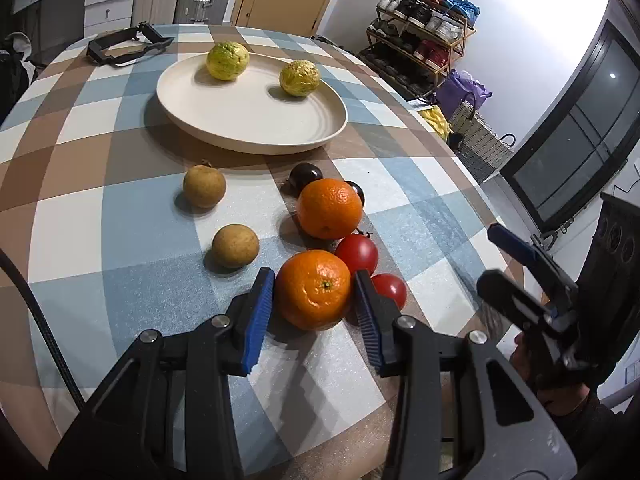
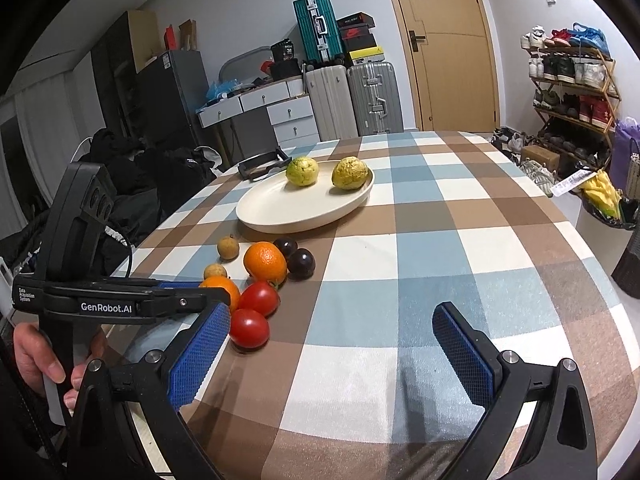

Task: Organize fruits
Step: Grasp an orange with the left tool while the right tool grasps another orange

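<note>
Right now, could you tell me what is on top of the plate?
Two yellow-green fruits, one on the left and one on the right, sit apart on the cream plate. Its remaining surface shows bare; only the patches directly under each fruit are covered.

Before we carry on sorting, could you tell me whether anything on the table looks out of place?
A black frame-like object lies beyond the plate, the only non-fruit item on the checked cloth. Nothing looks spilled or damaged.
</note>
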Demonstrator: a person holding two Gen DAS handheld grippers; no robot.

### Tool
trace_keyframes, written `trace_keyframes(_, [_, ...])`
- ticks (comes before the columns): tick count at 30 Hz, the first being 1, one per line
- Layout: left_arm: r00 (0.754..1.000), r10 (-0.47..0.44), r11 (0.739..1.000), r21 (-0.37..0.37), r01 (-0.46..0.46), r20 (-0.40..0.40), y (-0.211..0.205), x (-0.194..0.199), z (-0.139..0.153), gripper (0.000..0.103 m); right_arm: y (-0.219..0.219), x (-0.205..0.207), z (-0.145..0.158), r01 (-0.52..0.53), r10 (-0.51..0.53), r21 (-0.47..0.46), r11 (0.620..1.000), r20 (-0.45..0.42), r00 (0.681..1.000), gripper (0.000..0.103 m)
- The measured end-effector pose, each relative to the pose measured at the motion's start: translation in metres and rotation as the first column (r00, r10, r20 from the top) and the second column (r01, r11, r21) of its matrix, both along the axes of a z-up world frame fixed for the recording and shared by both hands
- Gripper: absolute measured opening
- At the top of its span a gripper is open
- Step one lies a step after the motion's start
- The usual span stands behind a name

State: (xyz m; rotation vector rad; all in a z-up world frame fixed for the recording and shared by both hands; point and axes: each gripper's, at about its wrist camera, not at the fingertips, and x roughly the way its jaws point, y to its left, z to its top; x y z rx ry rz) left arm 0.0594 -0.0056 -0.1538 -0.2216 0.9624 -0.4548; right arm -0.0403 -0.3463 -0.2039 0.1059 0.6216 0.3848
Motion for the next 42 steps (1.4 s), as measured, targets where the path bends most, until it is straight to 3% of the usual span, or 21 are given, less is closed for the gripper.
trace_keyframes(6, [1.0, 0.009, 0.999, -0.051, -0.009, 0.006, 0.014, -0.005, 0.007, 0.037, 0.0, 0.007, 0.008, 0.001, -0.001, 0.015, 1.0, -0.001, 1.0, 0.103])
trace_keyframes(15, [0.993, 0.057, 0.997, -0.058, -0.052, 0.1, 0.046, -0.011, 0.038, 0.037, 0.027, 0.044, 0.013, -0.101, 0.101, 0.008, 0.995, -0.051, 0.994, 0.103])
trace_keyframes(24, [0.992, 0.088, 0.993, -0.089, -0.08, 0.092, 0.073, -0.003, 0.04, 0.037, 0.068, 0.069, 0.01, -0.164, 0.158, -0.104, 0.981, -0.062, 0.986, 0.1])
trace_keyframes(34, [0.99, 0.115, 0.989, -0.099, -0.107, 0.077, 0.087, 0.004, 0.03, 0.037, 0.095, 0.078, -0.001, -0.195, 0.183, -0.197, 0.961, -0.076, 0.98, 0.078])
trace_keyframes(42, [0.989, 0.125, 0.988, -0.099, -0.117, 0.077, 0.092, 0.011, 0.028, 0.037, 0.102, 0.079, -0.008, -0.233, 0.217, -0.205, 0.95, -0.098, 0.971, 0.039])
